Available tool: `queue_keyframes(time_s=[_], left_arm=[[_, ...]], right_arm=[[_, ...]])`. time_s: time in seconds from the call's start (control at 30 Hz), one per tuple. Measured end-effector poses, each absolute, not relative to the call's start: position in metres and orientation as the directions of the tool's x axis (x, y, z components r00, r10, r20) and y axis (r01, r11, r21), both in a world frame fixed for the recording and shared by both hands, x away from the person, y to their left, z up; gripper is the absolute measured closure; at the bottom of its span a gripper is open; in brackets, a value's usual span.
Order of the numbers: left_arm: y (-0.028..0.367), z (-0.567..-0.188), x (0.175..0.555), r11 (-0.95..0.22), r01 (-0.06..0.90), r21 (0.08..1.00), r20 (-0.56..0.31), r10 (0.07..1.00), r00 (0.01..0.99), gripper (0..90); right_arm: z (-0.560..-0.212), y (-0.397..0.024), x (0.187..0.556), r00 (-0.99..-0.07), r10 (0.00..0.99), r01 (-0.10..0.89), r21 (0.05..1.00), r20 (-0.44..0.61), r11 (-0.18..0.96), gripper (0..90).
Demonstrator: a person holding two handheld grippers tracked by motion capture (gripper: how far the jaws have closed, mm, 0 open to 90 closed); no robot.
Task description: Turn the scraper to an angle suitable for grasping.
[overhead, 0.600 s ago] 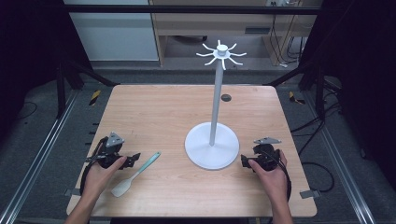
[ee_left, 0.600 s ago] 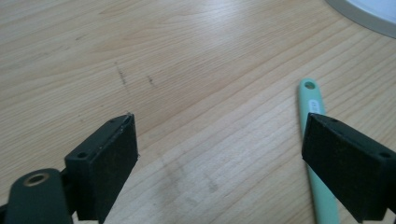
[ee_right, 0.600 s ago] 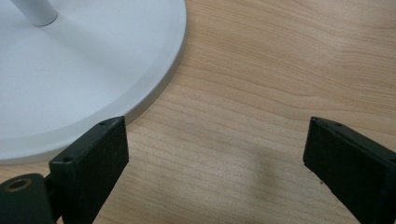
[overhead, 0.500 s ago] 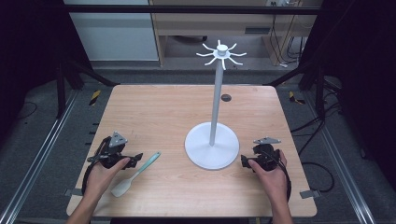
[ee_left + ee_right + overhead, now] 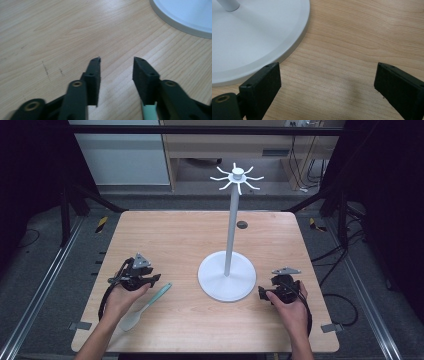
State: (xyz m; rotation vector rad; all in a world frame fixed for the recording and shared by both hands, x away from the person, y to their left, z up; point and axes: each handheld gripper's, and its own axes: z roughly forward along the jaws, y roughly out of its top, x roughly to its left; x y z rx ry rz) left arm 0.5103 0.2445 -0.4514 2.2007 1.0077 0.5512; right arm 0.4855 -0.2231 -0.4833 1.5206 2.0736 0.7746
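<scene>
My left gripper point(image 5: 116, 72) has its two black jaws parted over bare wood, gripping nothing. The left gripper view catches a sliver of the pale mint-green silicone spatula point(image 5: 149, 111) low beside the right-hand jaw, under it. The high view gives the whole spatula point(image 5: 146, 306): it lies flat on the light wooden table point(image 5: 175, 235), its handle end just beside my left gripper point(image 5: 150, 281), its blade pointing toward the table's near edge.

My right gripper point(image 5: 328, 82) stands wide open and holds nothing. One jaw sits just beside the rim of the round white base of the tall white hook stand point(image 5: 249, 37). The high view adds the stand's pole and its crown of hooks point(image 5: 237, 174), and shows my right gripper point(image 5: 265, 293) near the base.
</scene>
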Motion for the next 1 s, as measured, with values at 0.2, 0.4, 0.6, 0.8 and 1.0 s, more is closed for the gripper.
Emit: queue_keyframes(time_s=[0.2,0.4,0.6,0.8,1.0], left_arm=[[0.247,-0.460,0.503,-0.494,0.533,0.687,0.093,0.787,0.610,81.4],[0.235,-0.465,0.503,-0.535,0.535,0.654,0.097,0.761,0.641,89.7],[0.230,-0.474,0.507,-0.552,0.555,0.622,0.095,0.757,0.647,90.0],[0.228,-0.479,0.509,-0.565,0.560,0.605,0.091,0.748,0.657,90.0],[0.225,-0.482,0.509,-0.581,0.560,0.591,0.091,0.738,0.669,90.0]], right_arm=[[-0.482,-0.222,0.486,-0.298,0.954,0.699,0.674,-0.033,0.242,8.0],[-0.483,-0.221,0.487,-0.305,0.952,0.699,0.671,-0.034,0.248,8.1],[-0.483,-0.220,0.486,-0.305,0.952,0.702,0.668,-0.030,0.246,8.1],[-0.483,-0.220,0.487,-0.308,0.951,0.702,0.666,-0.035,0.252,8.2],[-0.484,-0.220,0.487,-0.309,0.950,0.702,0.665,-0.035,0.253,8.2]])
